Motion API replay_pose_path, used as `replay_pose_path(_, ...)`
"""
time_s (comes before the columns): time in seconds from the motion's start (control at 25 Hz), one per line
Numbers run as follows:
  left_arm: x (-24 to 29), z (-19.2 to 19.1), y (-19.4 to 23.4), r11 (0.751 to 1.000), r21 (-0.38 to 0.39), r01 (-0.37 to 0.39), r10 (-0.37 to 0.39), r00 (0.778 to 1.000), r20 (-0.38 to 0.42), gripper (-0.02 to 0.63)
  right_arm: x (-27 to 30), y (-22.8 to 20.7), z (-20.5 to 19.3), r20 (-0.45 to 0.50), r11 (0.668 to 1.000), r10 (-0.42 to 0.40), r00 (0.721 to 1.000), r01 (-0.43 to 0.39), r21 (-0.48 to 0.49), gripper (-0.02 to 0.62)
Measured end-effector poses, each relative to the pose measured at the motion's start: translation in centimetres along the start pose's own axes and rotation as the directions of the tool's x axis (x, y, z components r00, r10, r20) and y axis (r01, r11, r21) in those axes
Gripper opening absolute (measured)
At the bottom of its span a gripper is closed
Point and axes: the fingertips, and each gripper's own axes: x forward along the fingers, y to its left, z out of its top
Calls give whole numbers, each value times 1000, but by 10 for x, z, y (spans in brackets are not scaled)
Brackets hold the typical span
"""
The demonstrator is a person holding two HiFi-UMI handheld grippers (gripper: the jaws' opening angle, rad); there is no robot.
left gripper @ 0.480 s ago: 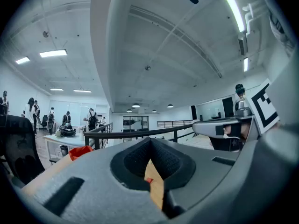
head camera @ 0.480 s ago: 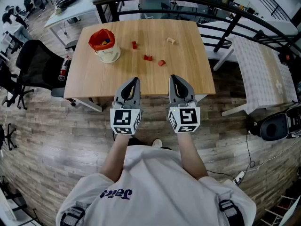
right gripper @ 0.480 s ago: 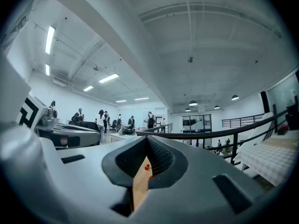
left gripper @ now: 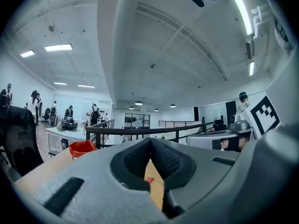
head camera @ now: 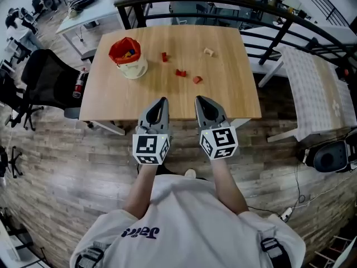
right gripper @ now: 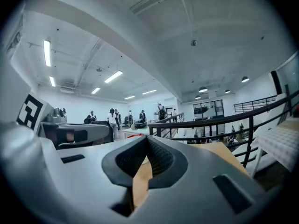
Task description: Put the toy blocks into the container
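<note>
- Almost nothing had changed from half a second before. The two hand-held grippers had only come a little closer to each other.
- No toy block had moved. Three small red toy blocks (head camera: 181,72) and one pale wooden toy block (head camera: 208,52) lay on the light wooden desk (head camera: 234,99), in the upper middle of the head view.
- The round cream container with a red lining (head camera: 128,57) stood at the upper left of the desk, well apart from the pale block. Some coloured bits showed inside it.
- So I think four blocks were left to pick up, and no pick-up had begun.
- The left hand-held gripper (head camera: 162,101) had its jaws pressed together and held nothing.
- The right hand-held gripper (head camera: 198,99) was squeezed closed too, with nothing in it.
- Both forearms reached forward from the person at the bottom of the frame. The grippers sat side by side in the middle, tips at the desk's near edge, well short of the blocks.
</note>
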Motion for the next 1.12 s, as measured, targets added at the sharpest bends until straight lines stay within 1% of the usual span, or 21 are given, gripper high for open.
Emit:
replay_pose_path(0.24, 46, -1, 45, 998, -11, 62, -62, 998, 7, 11, 58, -8, -1, -14, 998, -61, 998, 61, -9, 14)
replay_pose_path(0.36, 73, 8, 77, 995, -14, 99, -99, 995, 10, 11, 95, -8, 11, -7, 996, -90, 996, 90, -14, 14)
replay_pose_path(0.52, 108, 27, 119, 988, -26, 149, -148, 988, 38, 11, 149, -7, 32, 10, 992, -125, 992, 125, -33, 14)
replay_pose_path(0.64, 132, 31, 147, 981, -33, 191, -189, 981, 37, 11, 187, -6, 40, 14, 987, -158, 987, 158, -31, 14)
replay_pose_path(0.8, 146, 26, 178, 969, -50, 242, -241, 970, 24, 11, 224, 4, 33, -11, 981, -192, 981, 192, -28, 14)
replay_pose_path(0.96, 158, 12, 193, 947, -73, 313, -314, 950, 1, 11, 251, 12, 26, -38, 976, -212, 976, 210, -49, 14)
replay_pose_path(1.12, 175, -23, 199, 932, -133, 337, -348, 935, -70, 11, 268, 8, -3, -142, 981, -192, 971, 184, -68, 14)
